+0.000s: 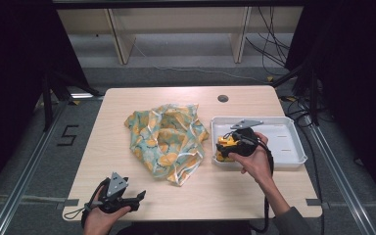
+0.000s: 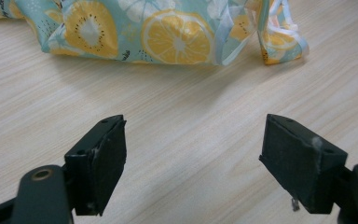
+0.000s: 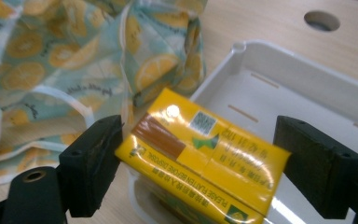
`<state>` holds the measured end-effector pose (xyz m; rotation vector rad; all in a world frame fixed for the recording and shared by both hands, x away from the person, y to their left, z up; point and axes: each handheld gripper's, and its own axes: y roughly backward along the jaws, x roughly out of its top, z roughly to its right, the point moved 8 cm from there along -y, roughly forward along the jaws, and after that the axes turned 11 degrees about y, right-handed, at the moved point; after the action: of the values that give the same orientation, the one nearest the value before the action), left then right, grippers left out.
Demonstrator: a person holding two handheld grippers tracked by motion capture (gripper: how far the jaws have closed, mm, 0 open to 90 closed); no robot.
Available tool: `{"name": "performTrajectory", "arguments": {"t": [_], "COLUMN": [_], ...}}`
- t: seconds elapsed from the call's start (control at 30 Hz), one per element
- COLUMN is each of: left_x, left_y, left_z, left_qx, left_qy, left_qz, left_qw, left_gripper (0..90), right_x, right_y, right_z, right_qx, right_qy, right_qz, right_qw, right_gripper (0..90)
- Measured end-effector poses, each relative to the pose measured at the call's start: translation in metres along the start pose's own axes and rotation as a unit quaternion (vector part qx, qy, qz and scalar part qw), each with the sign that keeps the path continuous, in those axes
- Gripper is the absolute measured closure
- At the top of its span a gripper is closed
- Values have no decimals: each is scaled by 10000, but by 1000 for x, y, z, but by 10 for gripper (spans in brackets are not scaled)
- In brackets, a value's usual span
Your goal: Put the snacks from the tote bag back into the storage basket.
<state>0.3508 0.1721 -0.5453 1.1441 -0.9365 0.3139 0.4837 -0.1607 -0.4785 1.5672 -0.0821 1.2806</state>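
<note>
A crumpled cloth bag printed with orange slices on pale blue lies in the middle of the wooden table. My right gripper is shut on a yellow drink carton over the left end of a white tray. In the right gripper view the carton spans the gap between both jaws of the right gripper, above the tray's corner. My left gripper rests near the table's front left edge, open and holding nothing. In the left gripper view the left gripper points at bare wood, with the bag beyond.
A round cable hole sits in the table behind the tray. Metal rails run along the floor on both sides. Shelving legs and cables stand beyond the far edge. Bare wood lies in front of the bag.
</note>
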Motion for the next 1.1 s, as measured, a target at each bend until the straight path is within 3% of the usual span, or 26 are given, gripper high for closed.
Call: {"name": "performTrajectory", "arguments": {"t": [0.17, 0.23, 0.4, 0.43, 0.47, 0.5, 0.53, 0.7, 0.77, 0.8, 0.87, 0.9, 0.97, 1.07, 1.1], "left_x": [0, 0, 0, 0, 0, -1, -1, -1, -1, -1, -1, -1, -1, -1, -1], "left_y": [0, 0, 0, -1, 0, 3, 3, 2, 2, 2, 2, 2, 2, 2, 2], "left_z": [0, 0, 0, 1, 0, -3, -3, -3, -3, -2, -2, -2, -3, -3, -3], "left_qx": [2, 3, 5, -6, 22, 43, 46, 42, 27, 15, 11, 23, 24, 28, 24], "left_qy": [42, 45, 39, 136, 41, -181, -167, -142, -83, -32, -13, -40, -42, -51, -46], "left_qz": [38, 37, 38, 38, -2, -156, -146, -118, -104, -94, -89, -113, -116, -94, -101], "left_qw": [10000, 10000, 10000, 9999, 10000, 9997, 9997, 9998, 9999, 9999, 10000, 9999, 9999, 9999, 9999], "left_gripper": [218, 218, 218, 218, 218, 218, 218, 218, 218, 218, 218, 218, 218, 218, 218], "right_x": [9, 10, 6, 5, 4, 3, 2, -3, -5, -6, -9, -9, -13, -18, -20], "right_y": [21, 29, 45, 47, 49, 51, 53, 56, 57, 57, 59, 58, 58, 60, 60], "right_z": [1, 4, 5, 6, 6, 7, 7, 6, 2, 4, -1, -1, 0, -4, -2], "right_qx": [156, 222, 212, 222, 239, 220, 234, 244, 307, 268, 387, 346, 364, 349, 329], "right_qy": [-160, -97, -53, -2, -33, 23, 23, 53, -123, -39, -259, -198, -124, -330, -237], "right_qz": [373, 490, 564, 573, 634, 610, 632, 654, 664, 742, 643, 763, 747, 694, 627], "right_qw": [9991, 9985, 9982, 9981, 9977, 9979, 9977, 9975, 9972, 9969, 9968, 9963, 9965, 9964, 9972], "right_gripper": [274, 331, 455, 479, 490, 515, 530, 516, 474, 450, 409, 408, 385, 344, 340]}}
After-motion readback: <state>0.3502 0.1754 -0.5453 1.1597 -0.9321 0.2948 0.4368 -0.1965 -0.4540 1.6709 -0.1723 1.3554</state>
